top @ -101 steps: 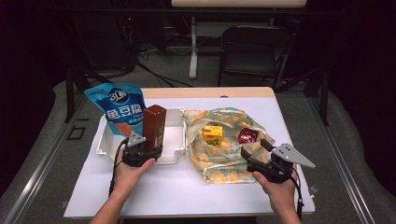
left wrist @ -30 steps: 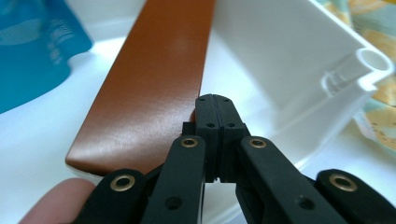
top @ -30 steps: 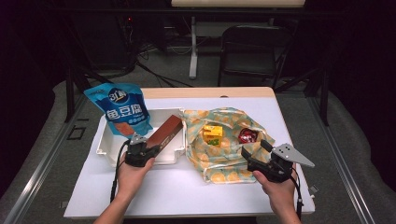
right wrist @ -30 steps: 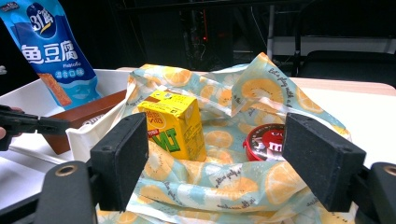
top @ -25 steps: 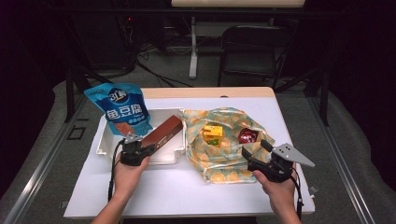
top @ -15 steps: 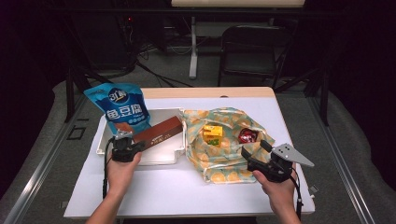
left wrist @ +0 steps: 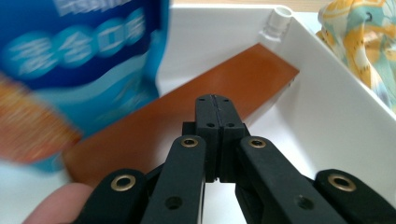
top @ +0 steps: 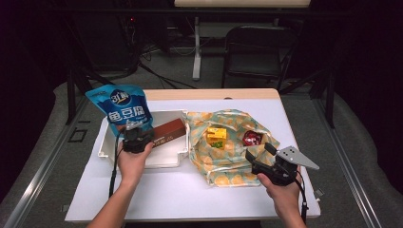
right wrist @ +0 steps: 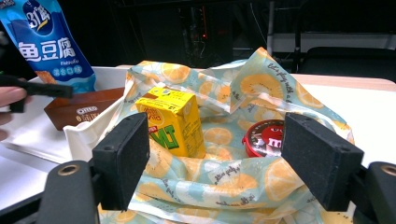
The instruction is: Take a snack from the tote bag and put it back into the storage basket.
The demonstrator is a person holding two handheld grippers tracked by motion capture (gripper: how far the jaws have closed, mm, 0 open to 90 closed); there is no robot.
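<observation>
A brown box [top: 168,133] lies flat in the white tray [top: 157,159], and a blue snack pouch [top: 119,107] stands at its left end. My left gripper [top: 138,137] hovers just above the box near the pouch's base. In the left gripper view its jaws [left wrist: 212,100] are shut with nothing between them, over the brown box [left wrist: 187,116] and beside the pouch [left wrist: 79,60]. My right gripper [top: 259,154] stands open at the near edge of the orange-print cloth bag [top: 223,161]. Beyond its wide pads [right wrist: 123,158] sit a yellow carton [right wrist: 170,121] and a red round tin [right wrist: 264,137].
The cloth bag [right wrist: 261,84] is spread open right of the tray, touching its wall [left wrist: 336,79]. White table surface [top: 190,194] lies in front of both. A chair [top: 256,47] and stands are behind the table's far edge.
The brown box has gone from upright through tilted to lying flat in the tray. My left gripper has slid left off it toward the pouch. The right gripper stayed put.
</observation>
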